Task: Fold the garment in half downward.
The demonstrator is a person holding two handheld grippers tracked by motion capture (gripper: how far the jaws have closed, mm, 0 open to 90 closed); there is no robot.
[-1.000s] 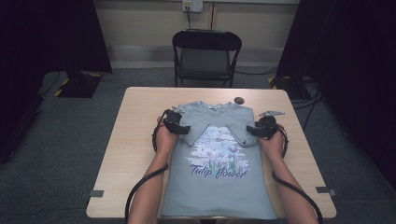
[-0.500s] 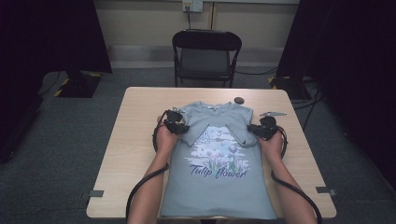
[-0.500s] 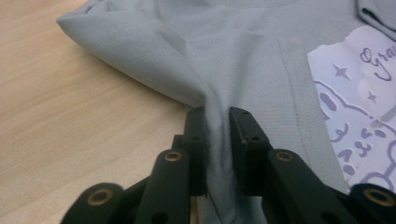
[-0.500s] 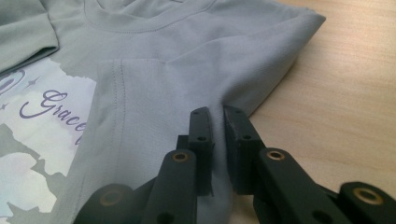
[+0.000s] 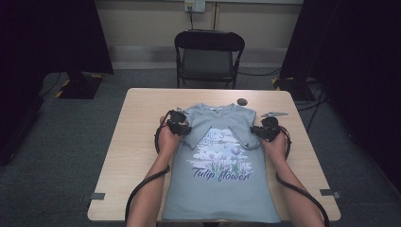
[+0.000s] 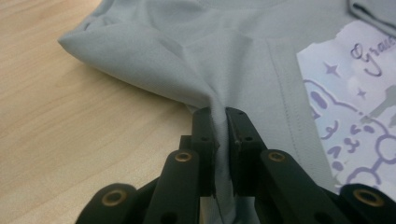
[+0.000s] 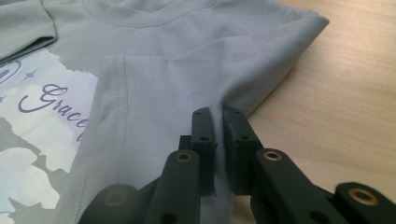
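In the left gripper view, the left gripper (image 6: pixel 218 116) has its two black jaws clenched on a pinched ridge of the grey T-shirt (image 6: pixel 243 60); the cloth rises in a thin fold between them, low in the centre of the frame, and spreads toward the top. To the left of the jaws lies the bare wooden table (image 6: pixel 60 135); at the right edge shows part of the shirt's white print with purple lettering.

In the right gripper view, the right gripper (image 7: pixel 216 116) likewise grasps a fold of the T-shirt (image 7: pixel 187 60), the fabric squeezed between its jaws at lower centre. The table (image 7: pixel 336 107) fills the right side of that frame, and the print sits at the left edge.

In the high view, the left gripper (image 5: pixel 182 126) and right gripper (image 5: pixel 259 131) sit at the shirt's two sides, just below its folded-in sleeves, in the middle of the frame. The T-shirt (image 5: pixel 220 184) lies flat, collar toward the top, hem at the table's lower edge. A small dark round object (image 5: pixel 242 101) rests just above the shirt's upper right corner. A black folding chair (image 5: pixel 209 56) stands beyond the table (image 5: pixel 137 142).
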